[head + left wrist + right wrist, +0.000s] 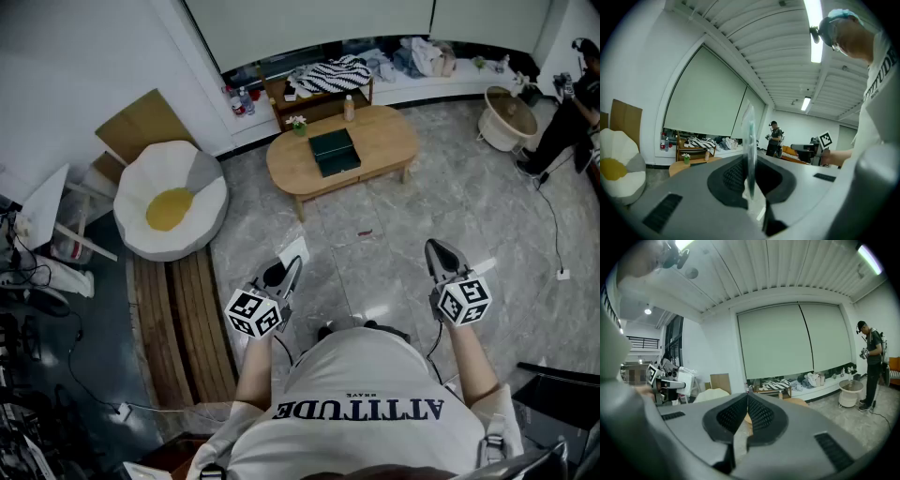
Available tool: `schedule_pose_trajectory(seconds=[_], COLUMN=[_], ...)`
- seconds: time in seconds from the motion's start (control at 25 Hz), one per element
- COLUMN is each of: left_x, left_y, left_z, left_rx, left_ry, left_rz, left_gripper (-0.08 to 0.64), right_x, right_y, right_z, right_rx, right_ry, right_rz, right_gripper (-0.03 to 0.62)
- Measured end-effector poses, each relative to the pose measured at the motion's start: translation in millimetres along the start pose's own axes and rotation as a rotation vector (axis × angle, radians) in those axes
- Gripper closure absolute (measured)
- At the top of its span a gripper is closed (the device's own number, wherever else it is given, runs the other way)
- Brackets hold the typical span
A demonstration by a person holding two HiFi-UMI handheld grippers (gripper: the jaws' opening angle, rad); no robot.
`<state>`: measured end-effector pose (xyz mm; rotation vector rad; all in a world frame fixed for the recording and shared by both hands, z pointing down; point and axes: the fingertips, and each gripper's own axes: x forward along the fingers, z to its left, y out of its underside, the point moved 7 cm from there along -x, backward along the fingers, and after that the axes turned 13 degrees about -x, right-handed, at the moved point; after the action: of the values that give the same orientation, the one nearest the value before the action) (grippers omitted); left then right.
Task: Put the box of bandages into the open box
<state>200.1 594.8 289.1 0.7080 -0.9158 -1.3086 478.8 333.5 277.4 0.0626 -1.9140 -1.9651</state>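
Left claw (292,265) is nearly shut, pads pinched on a thin, flat, pale item seen edge-on in the left gripper view. It sticks up past the jaw tips and looks like the box of bandages (750,140), but no print is readable. Right claw (437,251) has its jaws together at the tips, nothing between them.

Both claws are held out in front of the person's torso, well short of the table (384,155), and point toward it. The left one lines up with the table's near-left end, the right one with its near-right end.

The open box (335,152), dark green, sits at the table's middle. Behind it sit a small plant (298,124) on the left and a small bottle (349,108) on the right, apart from the box.

Bare tiled floor (394,244) lies between the claws and the table's near edge. Left of the table is an egg-shaped cushion (171,208), with wooden slats (183,319) nearer the person. Right of the table stands a round basket (511,117), and beyond it a second person (572,103).
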Motion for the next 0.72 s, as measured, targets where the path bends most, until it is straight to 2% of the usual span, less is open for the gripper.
schedule_pose_trajectory(seconds=[0.72], left_x=[-2], left_y=[6], left_z=[-11], left_rx=[0.000], left_ry=[-0.009], left_rz=[0.004], left_gripper=[0.520], right_x=[-8], right_y=[1], right_z=[-3], right_rx=[0.006], right_ry=[-0.010], right_rz=[-0.009], right_gripper=[0.571])
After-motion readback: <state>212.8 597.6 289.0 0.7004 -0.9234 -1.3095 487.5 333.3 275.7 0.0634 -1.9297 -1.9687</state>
